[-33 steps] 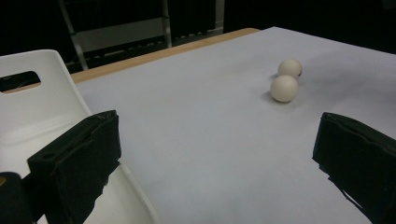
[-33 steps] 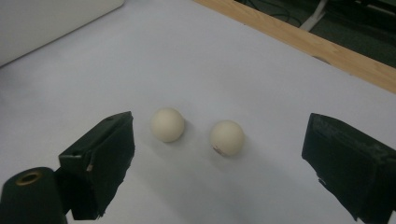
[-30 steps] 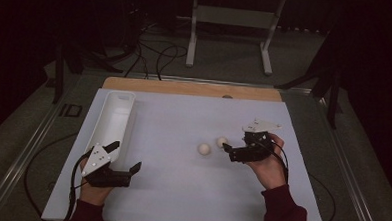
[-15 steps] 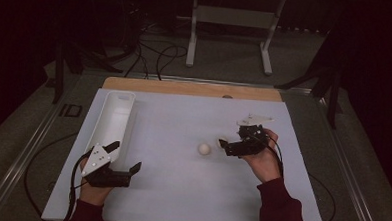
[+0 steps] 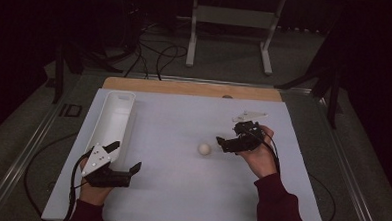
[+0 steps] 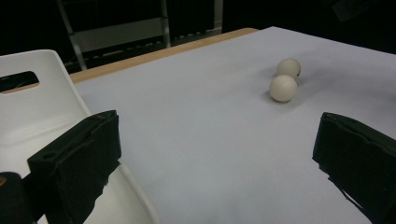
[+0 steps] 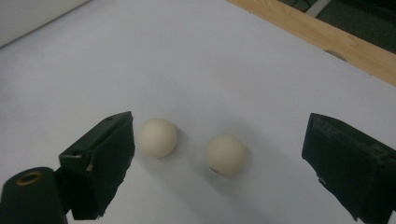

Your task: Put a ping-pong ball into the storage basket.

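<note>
Table [image 5: 180, 190]: we see a broad white top with a wooden strip along its far edge; most of the surface is bare, with wide open room between our two hands and across the middle.
Tray [image 5: 114, 119]: a long white tray lies along the left side of the table, running away from us; in the left gripper view its near end with a handle slot sits just beside the left jaw.
Left claw [image 5: 126, 157]: low at the near-left of the table, its jaws spread wide apart, holding nothing and touching nothing that we can make out; the tray is just beside it.
Right claw [image 5: 220, 142]: at the right of centre, pointing left toward the balls; its jaws stand wide apart and grip nothing.
Balls: two small cream balls rest on the table near the centre, just beside each other.
Left ball [image 7: 158, 137]: in the right gripper view it sits just beside the left jaw, touching or nearly so; we cannot tell which.
Right ball [image 7: 226, 155]: it lies in the gap between the jaws, apart from both.
Views: the left gripper view shows both balls well beyond its jaws; in the high view we make out one ball [image 5: 204, 149], the other hidden at the right claw.
</note>
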{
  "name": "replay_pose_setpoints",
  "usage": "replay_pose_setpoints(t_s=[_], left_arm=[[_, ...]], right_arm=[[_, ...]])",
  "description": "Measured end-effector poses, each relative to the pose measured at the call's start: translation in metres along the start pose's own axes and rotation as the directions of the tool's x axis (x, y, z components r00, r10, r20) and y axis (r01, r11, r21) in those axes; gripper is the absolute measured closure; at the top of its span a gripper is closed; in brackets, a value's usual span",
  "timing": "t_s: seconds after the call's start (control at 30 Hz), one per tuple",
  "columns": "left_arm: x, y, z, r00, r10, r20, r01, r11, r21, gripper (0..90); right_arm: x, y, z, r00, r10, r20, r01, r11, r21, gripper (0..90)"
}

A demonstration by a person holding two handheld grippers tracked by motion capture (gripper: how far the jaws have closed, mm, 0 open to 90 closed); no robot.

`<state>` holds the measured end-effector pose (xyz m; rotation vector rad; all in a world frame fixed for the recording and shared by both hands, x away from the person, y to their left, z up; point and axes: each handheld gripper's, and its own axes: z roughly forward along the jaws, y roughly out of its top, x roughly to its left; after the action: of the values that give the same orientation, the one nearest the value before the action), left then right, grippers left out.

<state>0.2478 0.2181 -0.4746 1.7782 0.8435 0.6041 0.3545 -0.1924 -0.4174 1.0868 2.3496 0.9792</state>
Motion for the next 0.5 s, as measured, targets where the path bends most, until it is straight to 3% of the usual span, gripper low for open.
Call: replay_pose_setpoints(t_s=[0.5], left_arm=[[0.000,0.000,0.000,1.0000,0.000,0.002,0.000,1.0000,0.000,1.7]], right_arm=[[-0.004,-0.001,0.018,0.9997,-0.006,0.022,0.005,0.999,0.041,9.3]])
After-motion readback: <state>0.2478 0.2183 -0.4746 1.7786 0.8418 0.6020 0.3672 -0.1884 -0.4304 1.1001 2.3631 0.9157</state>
